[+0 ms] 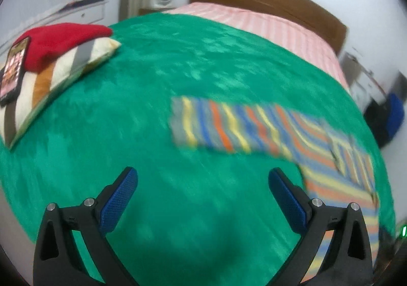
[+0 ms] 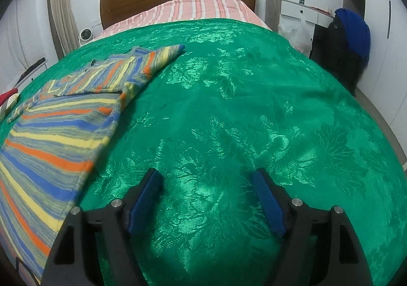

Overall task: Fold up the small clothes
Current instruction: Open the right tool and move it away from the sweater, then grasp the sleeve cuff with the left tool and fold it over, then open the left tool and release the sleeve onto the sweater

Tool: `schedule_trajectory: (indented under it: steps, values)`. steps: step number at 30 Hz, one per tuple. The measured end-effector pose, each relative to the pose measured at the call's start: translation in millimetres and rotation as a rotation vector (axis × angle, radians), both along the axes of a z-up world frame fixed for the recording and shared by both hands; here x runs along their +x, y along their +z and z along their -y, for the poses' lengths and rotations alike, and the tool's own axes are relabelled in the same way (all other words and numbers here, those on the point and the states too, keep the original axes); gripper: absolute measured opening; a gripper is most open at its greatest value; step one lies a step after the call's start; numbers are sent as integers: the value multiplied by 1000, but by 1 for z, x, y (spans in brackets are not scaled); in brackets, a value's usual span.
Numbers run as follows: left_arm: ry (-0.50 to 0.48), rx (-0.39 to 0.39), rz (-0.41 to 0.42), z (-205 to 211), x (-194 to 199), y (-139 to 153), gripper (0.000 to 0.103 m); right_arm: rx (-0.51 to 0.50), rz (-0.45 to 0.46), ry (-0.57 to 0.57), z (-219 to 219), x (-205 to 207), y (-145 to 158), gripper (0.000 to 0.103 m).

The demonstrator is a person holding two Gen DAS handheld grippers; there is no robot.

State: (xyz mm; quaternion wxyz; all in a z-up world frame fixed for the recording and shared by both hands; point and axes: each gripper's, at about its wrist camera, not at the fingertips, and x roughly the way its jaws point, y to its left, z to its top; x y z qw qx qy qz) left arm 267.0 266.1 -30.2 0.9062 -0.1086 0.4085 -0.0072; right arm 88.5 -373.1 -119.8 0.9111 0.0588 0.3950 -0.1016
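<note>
I have both grippers tilted down over the green bedspread (image 2: 229,108). The left gripper (image 1: 203,197) has its jaws spread wide with nothing between them; the right gripper (image 2: 207,197) is also parted and empty. The striped sweater (image 2: 63,120) lies flat on the bedspread, left of my right gripper and right of my left one, one sleeve stretched out sideways. The left view is smeared, so I cannot make out the collar; the sweater's lower edge runs out of frame.

One striped garment (image 2: 58,120), one pillow (image 1: 51,74) (striped too).
</note>
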Motion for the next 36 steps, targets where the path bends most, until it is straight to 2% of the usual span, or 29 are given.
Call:
schedule_trajectory:
  steps: [5, 7, 8, 10, 11, 13, 15, 17, 20, 23, 26, 28, 29, 30, 31, 32, 34, 36]
  values:
    - [64, 23, -132, -20, 92, -43, 100, -2, 8, 0, 0, -1, -1, 76]
    - [72, 7, -156, -16, 107, -59, 89, -3, 7, 0, 0, -1, -1, 76]
    - [71, -10, -168, -13, 113, -67, 71, -3, 7, 0, 0, -1, -1, 76]
    - [74, 37, -157, -1, 118, -74, 19, -3, 7, 0, 0, -1, -1, 76]
    - [66, 52, -159, 5, 121, -73, 3, -4, 7, 0, 0, -1, -1, 76]
    - [73, 68, -135, 13, 119, -59, 3, -3, 8, 0, 0, -1, -1, 76]
    - [18, 82, -74, 32, 116, -28, 3, -2, 8, 0, 0, -1, -1, 76]
    - [-71, 127, -3, 64, 108, 9, 3, -4, 7, 0, 0, -1, -1, 76]
    - [-248, 135, 94, 139, 93, 68, 3, -5, 8, 0, 1, -1, -1, 76]
    - [-390, 132, 144, 212, 82, 95, 3, -9, 6, 0, 1, -2, -1, 76]
    - [-509, 112, 157, 287, 74, 93, 3, -11, 5, -1, 1, -2, 0, 76]
    - [-576, 110, 136, 333, 69, 74, 8, -11, 6, -1, 1, -2, -1, 76]
    - [-616, 107, 87, 356, 71, 58, 23, -10, 6, 0, 1, -2, -1, 76]
    - [-648, 116, 13, 377, 74, 39, 54, -10, 6, 0, 1, -2, -1, 76]
    - [-651, 125, -20, 386, 75, 27, 65, -10, 6, 0, 1, -2, -1, 76]
    - [-643, 118, -16, 390, 73, 17, 69, -10, 6, 0, 1, -2, -1, 76]
    - [-626, 83, -9, 381, 72, 13, 72, -10, 6, 0, 1, -2, 0, 76]
    - [-574, 46, -7, 357, 79, 14, 74, -9, 7, 0, 1, -2, 0, 76]
